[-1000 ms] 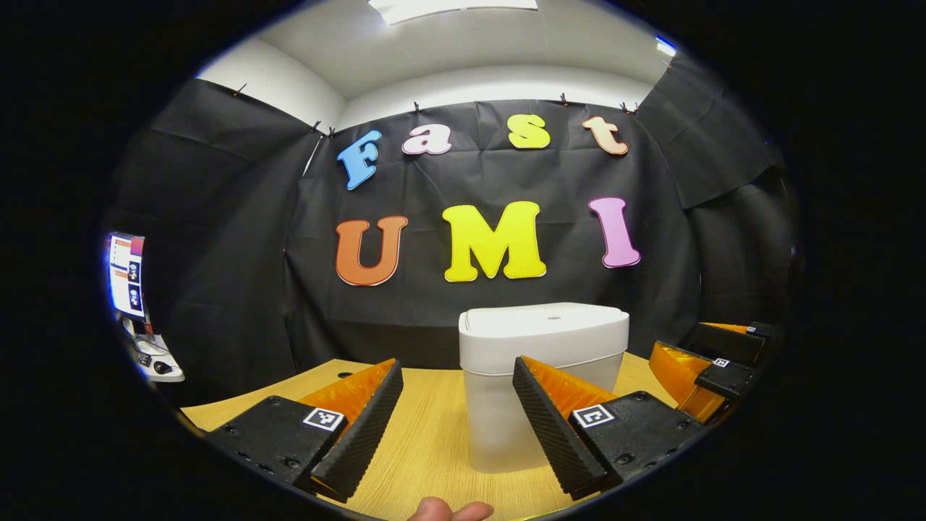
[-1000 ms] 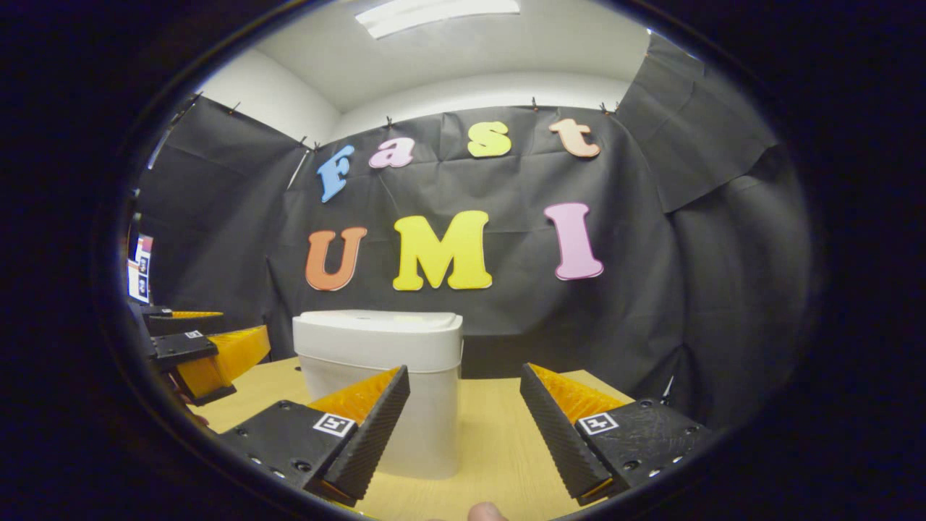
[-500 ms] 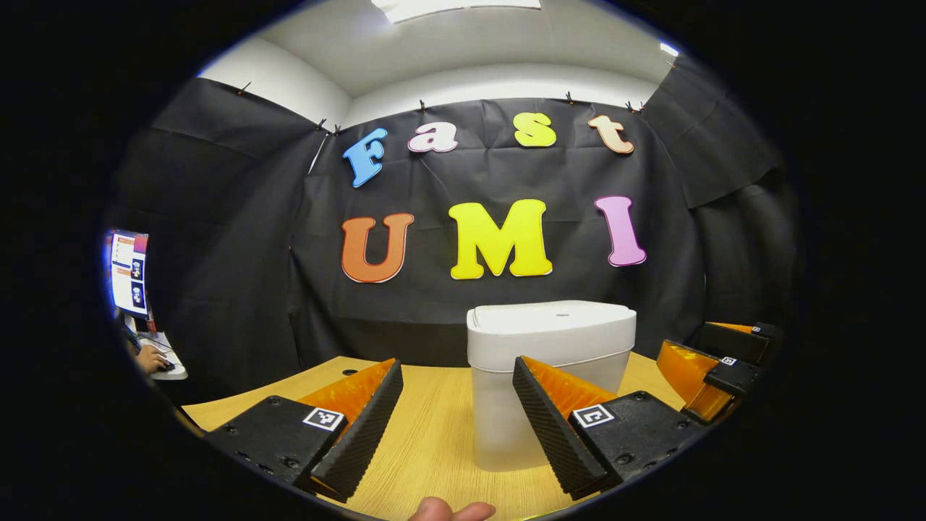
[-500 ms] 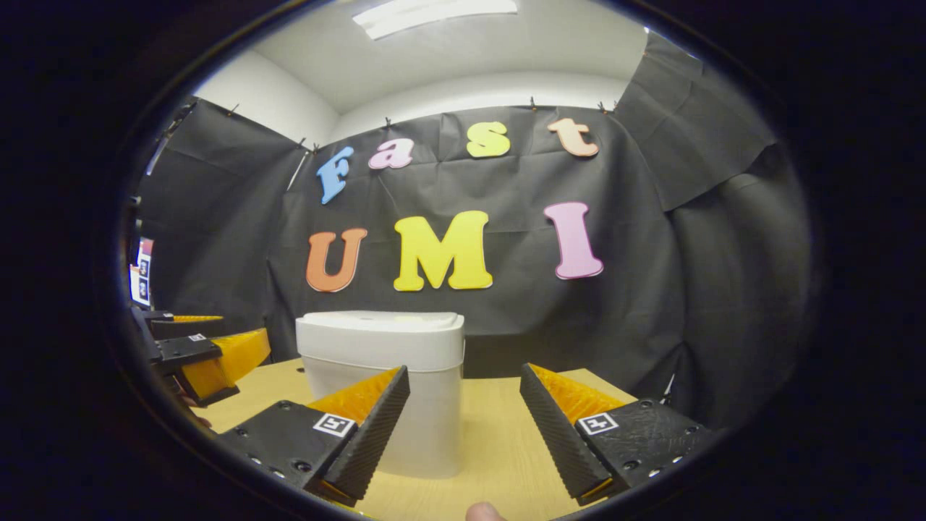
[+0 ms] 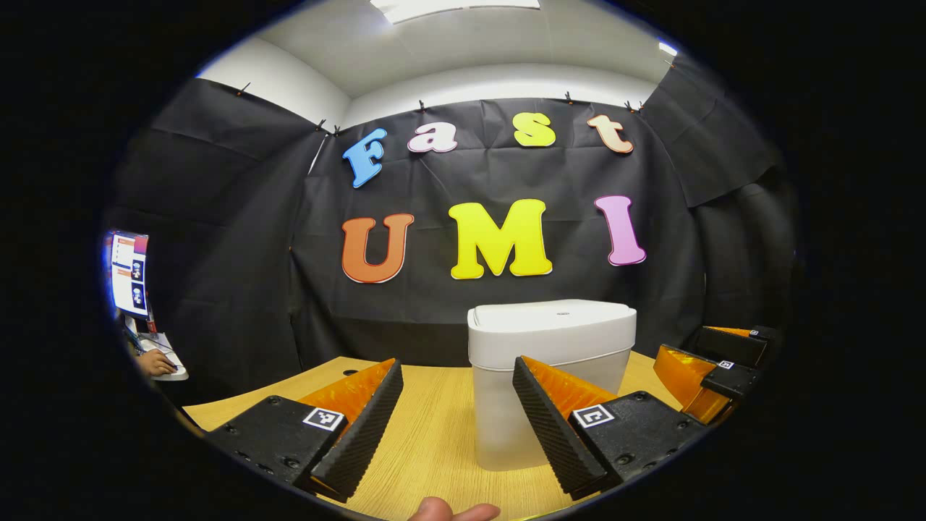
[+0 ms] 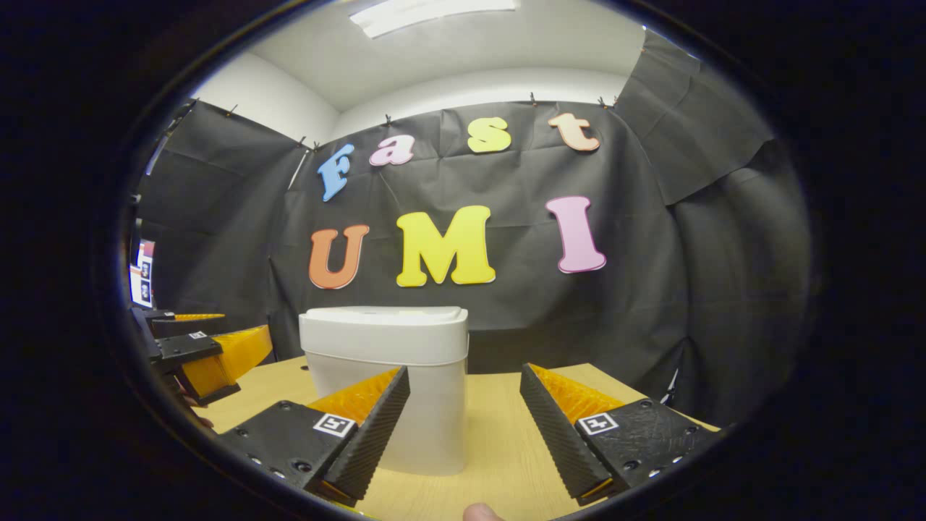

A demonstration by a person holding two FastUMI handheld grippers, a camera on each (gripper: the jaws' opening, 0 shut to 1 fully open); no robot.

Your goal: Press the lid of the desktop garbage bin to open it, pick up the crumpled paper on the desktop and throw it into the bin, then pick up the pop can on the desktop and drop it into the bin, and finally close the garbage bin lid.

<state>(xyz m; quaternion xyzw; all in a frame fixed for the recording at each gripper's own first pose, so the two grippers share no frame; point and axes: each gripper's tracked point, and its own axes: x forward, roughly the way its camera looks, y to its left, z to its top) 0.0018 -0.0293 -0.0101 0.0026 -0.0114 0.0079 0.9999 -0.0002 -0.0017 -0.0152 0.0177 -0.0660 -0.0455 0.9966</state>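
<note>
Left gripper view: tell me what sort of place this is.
Probably a recording booth set up as a desk: black cloth hangs as walls, a wooden table bears a white bin, and a monitor glows at the side.

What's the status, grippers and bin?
Left gripper open, empty. Right gripper open, empty. Garbage bin upright on the table, lid shut. Nothing between grippers and bin.
</note>
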